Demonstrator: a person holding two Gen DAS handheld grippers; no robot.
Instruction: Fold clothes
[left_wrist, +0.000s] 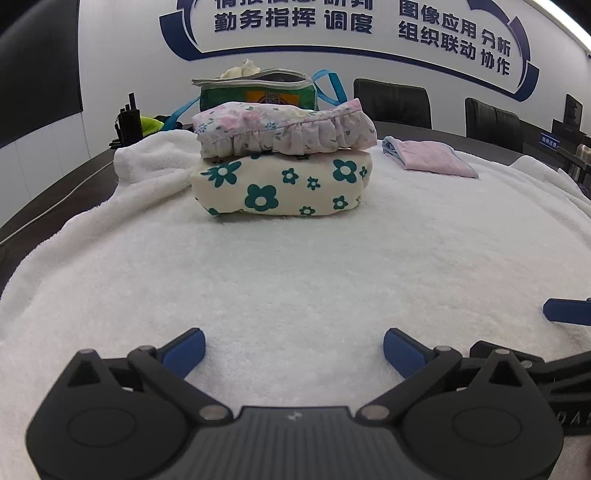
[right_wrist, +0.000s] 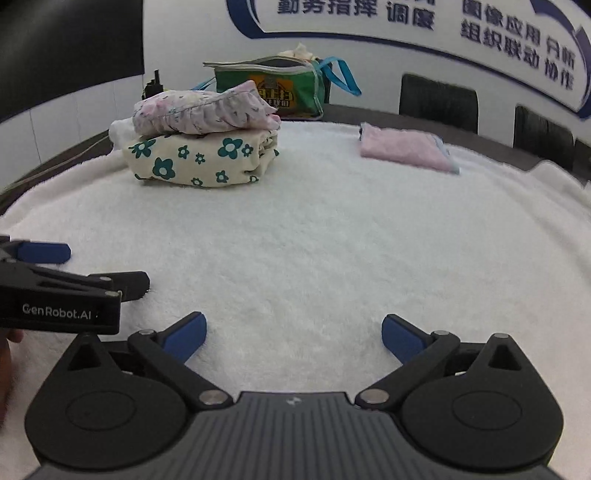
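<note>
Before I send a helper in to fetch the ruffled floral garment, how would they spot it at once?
Find the white fluffy towel covering the table, then the two-piece stack of folded clothes toward its far left. The pale pink-and-lilac floral garment with a gathered ruffle edge lies on top of the cream garment printed with big teal flowers. The plain pink folded cloth lies apart, far right.

Dark counter (left_wrist: 55, 192), mostly covered by a white fluffy towel (left_wrist: 295, 266) spread across it. On the towel: a folded cream garment with teal flowers (left_wrist: 284, 186) left of centre, and well apart to its right a flat folded pink cloth (left_wrist: 436, 157). Behind the towel, a green bag (right_wrist: 273, 88) with blue straps and a black radio-like object (left_wrist: 127, 120), apparently on the counter.
</note>
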